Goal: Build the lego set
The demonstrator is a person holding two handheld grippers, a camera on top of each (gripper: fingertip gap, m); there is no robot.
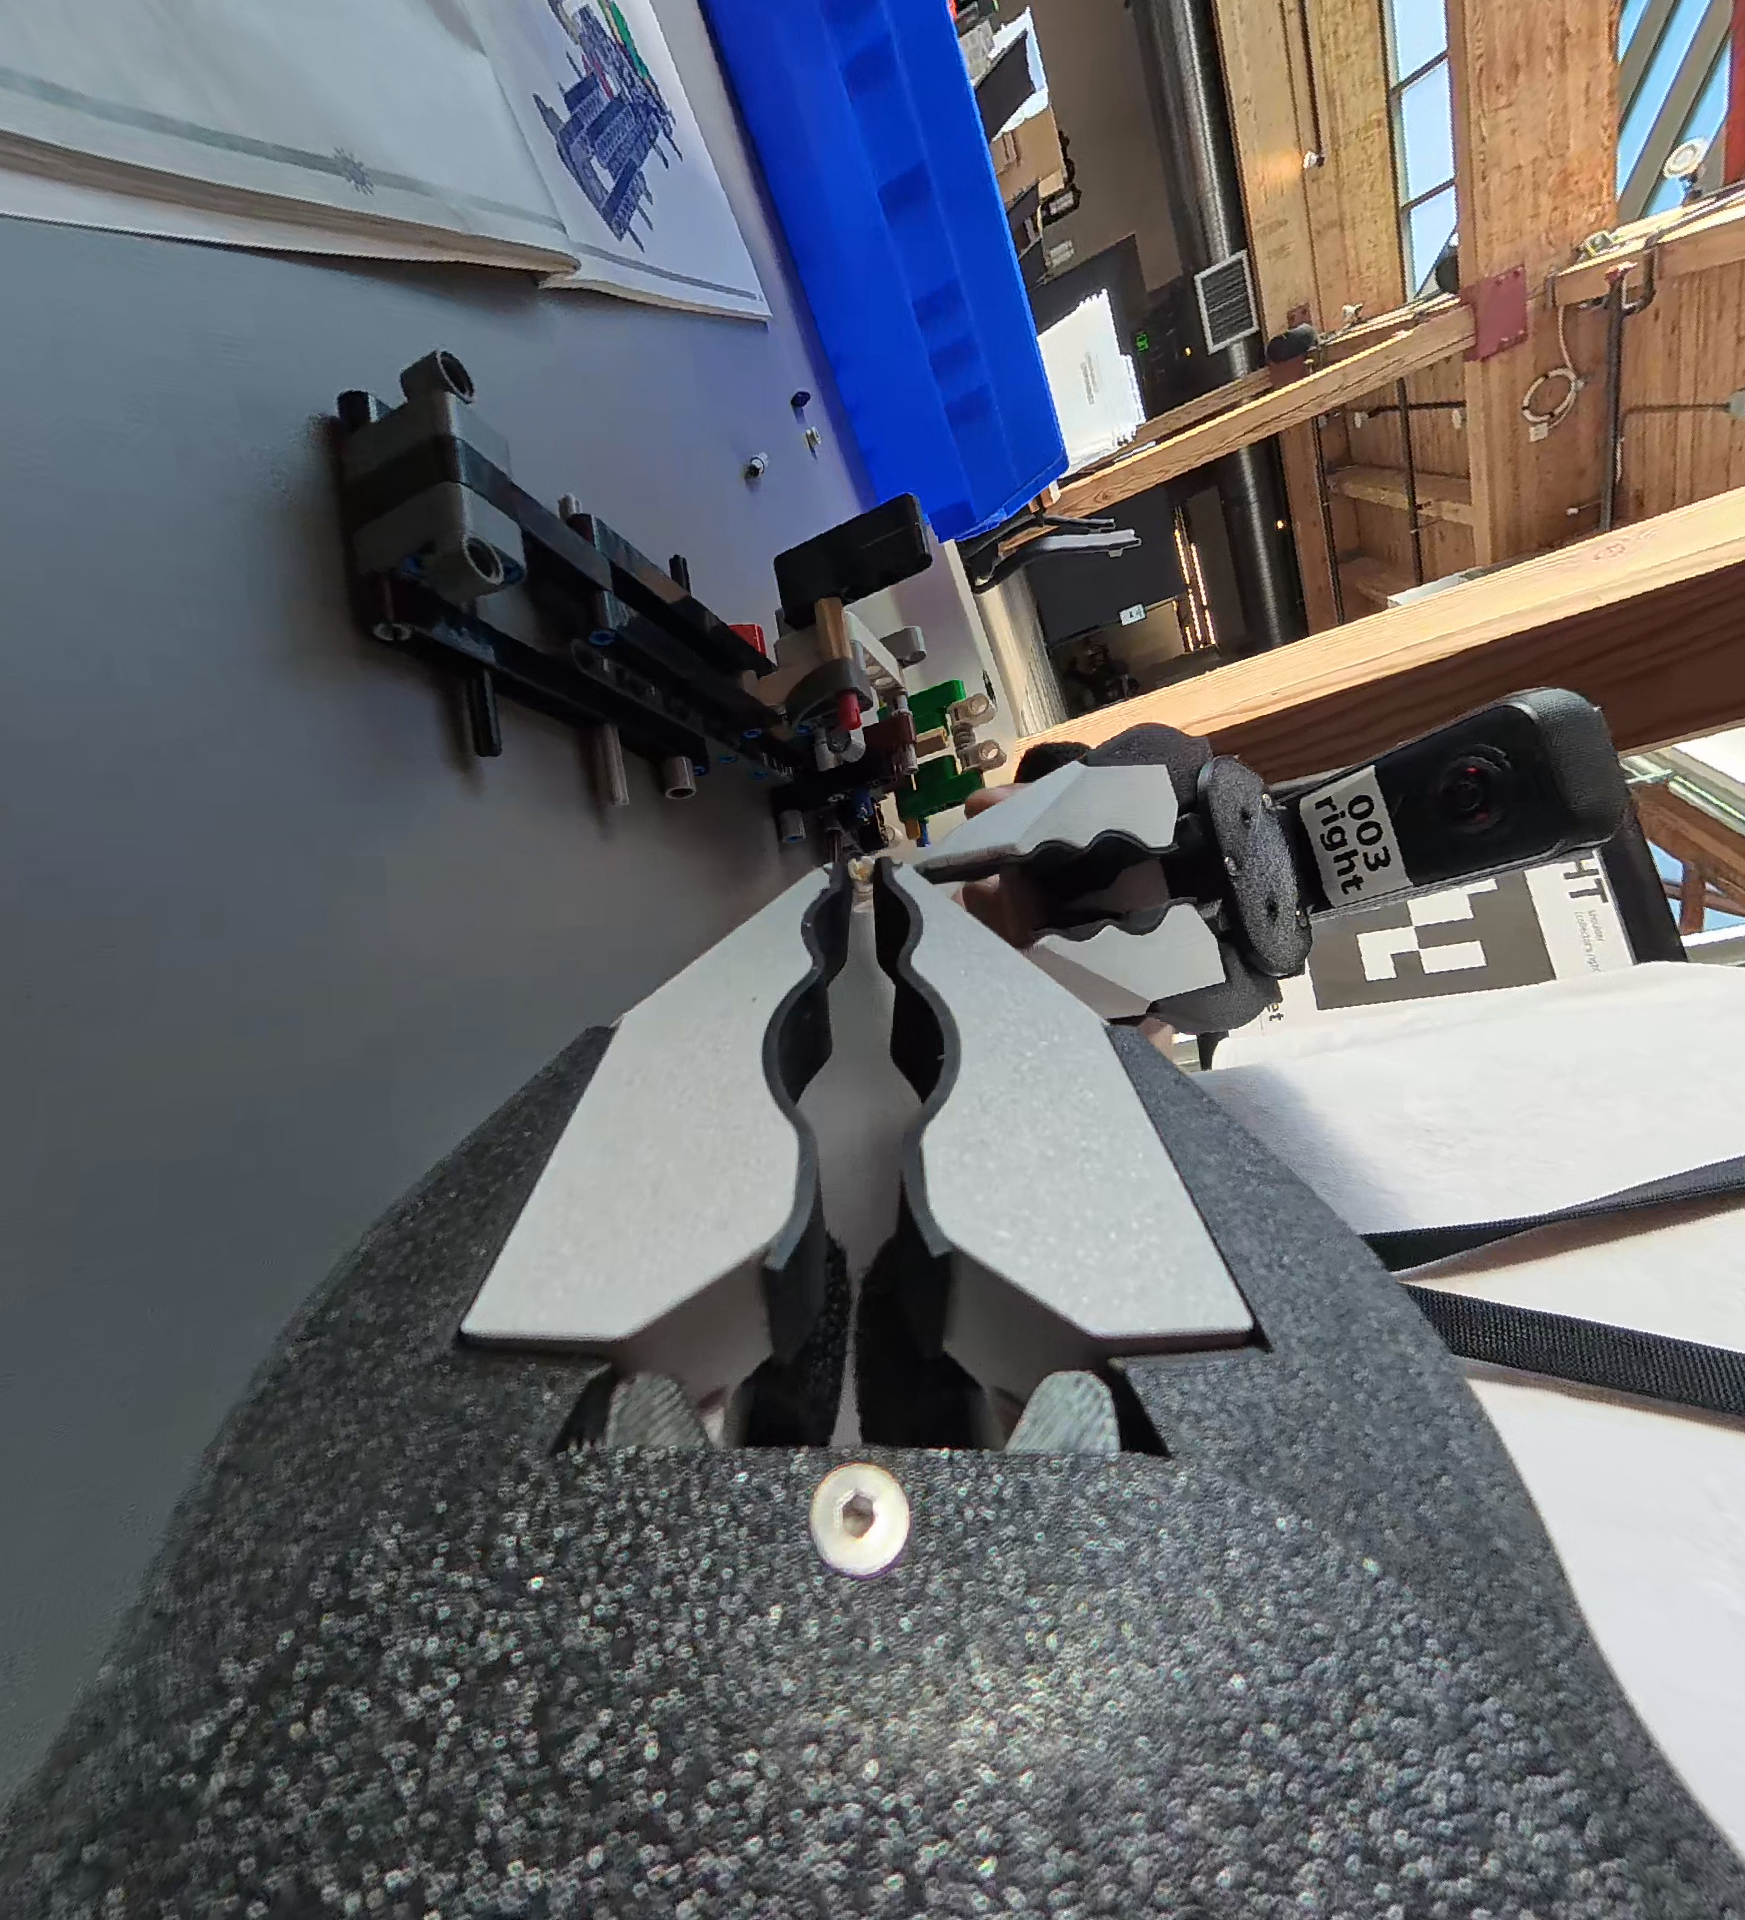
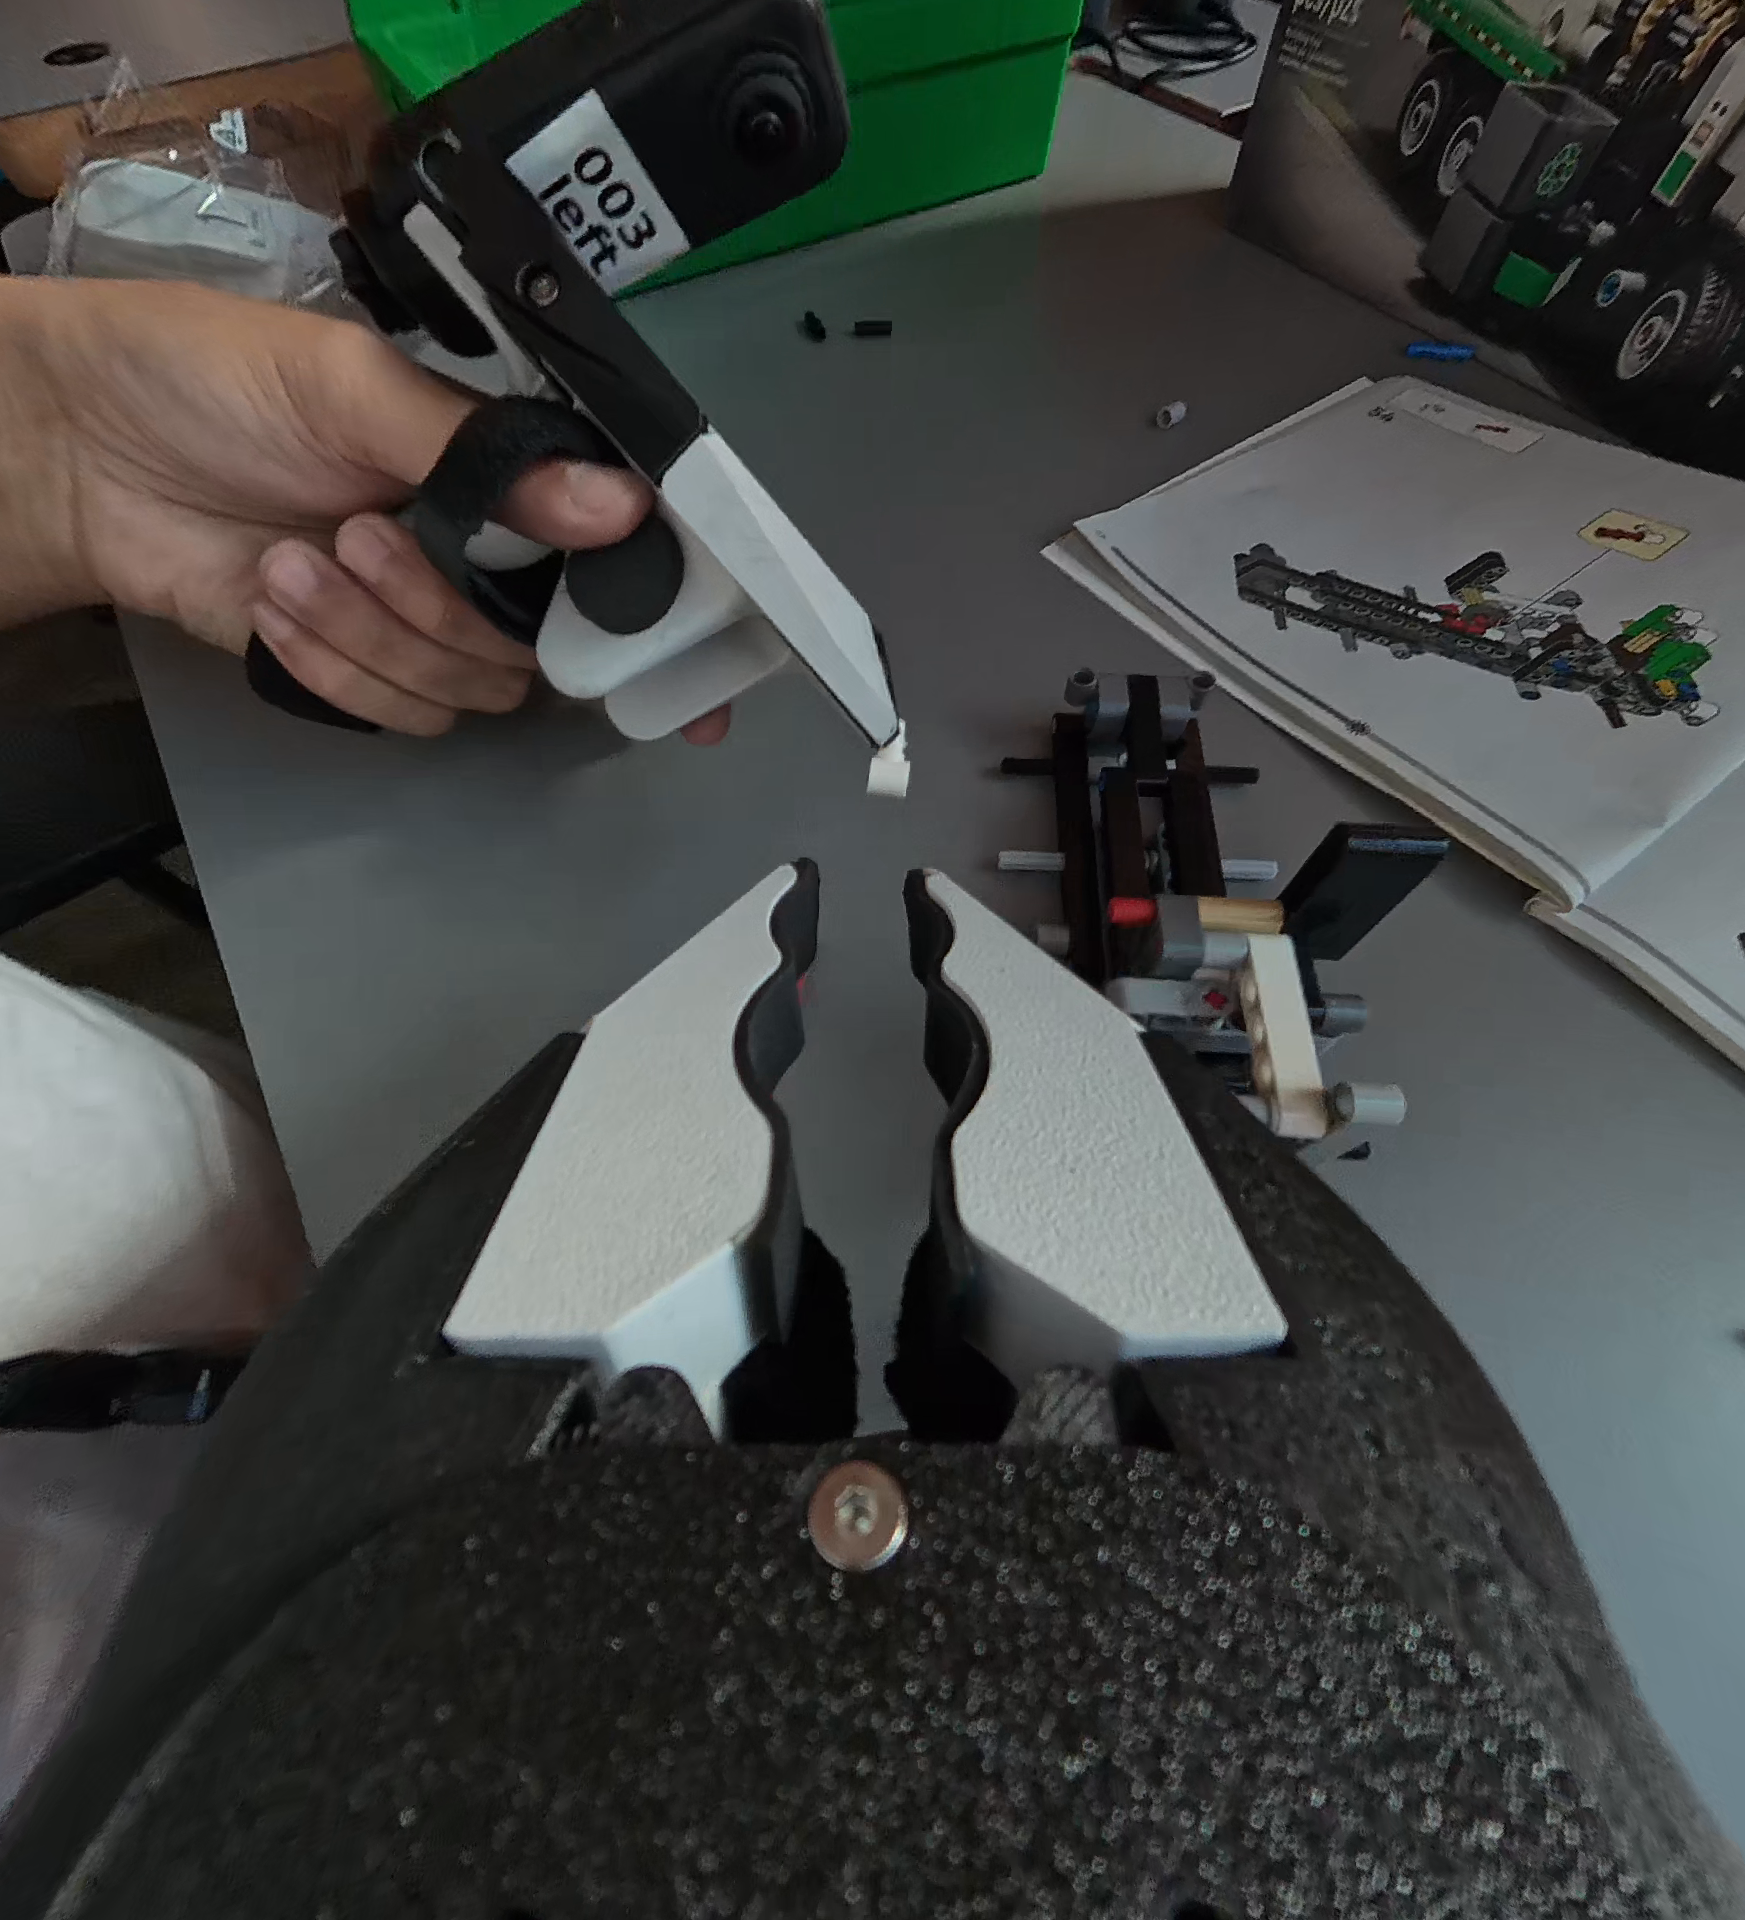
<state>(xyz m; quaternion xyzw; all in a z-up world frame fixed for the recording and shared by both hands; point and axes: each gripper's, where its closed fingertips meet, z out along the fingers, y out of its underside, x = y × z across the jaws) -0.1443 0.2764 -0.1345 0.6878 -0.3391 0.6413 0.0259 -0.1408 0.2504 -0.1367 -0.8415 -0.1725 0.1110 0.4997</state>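
Left gripper [image 2: 887,750]: jaws closed, a small white connector piece [image 2: 889,771] is pinched at the very tips, held clear above the grey table [image 2: 494,894]. Only one end of the piece is caught between the pads; most of it hangs out past the fingertips. In the left wrist view only a pale speck of it [image 1: 860,871] is seen between the tips.

Right gripper [image 2: 860,883]: jaws partly open, nothing between the pads. A red speck is seen just behind its left pad; what it is cannot be told. It is pointed at the white piece, which sits just ahead of its tips and not touching them.

Risks, as judged:
- Tip-only pinch on a small smooth plastic part: the piece could pivot or be squirted out if the grip is loosened or the piece is knocked by the right fingertips.
- If dropped, it could be lost among the loose small parts [image 2: 873,328] lying farther ahead on the table.
- The partly built brick chassis [image 2: 1148,831] lies just right of the right gripper's tips; it could be nudged by a sideways sweep, and its protruding axles look easy to catch.

Piece appearance: white, blocky, short, with a narrower neck where it is gripped. Fine detail is too small to tell.

An open instruction booklet [image 2: 1470,582] lies beyond the chassis to the right, a green bin [image 2: 951,104] far ahead.
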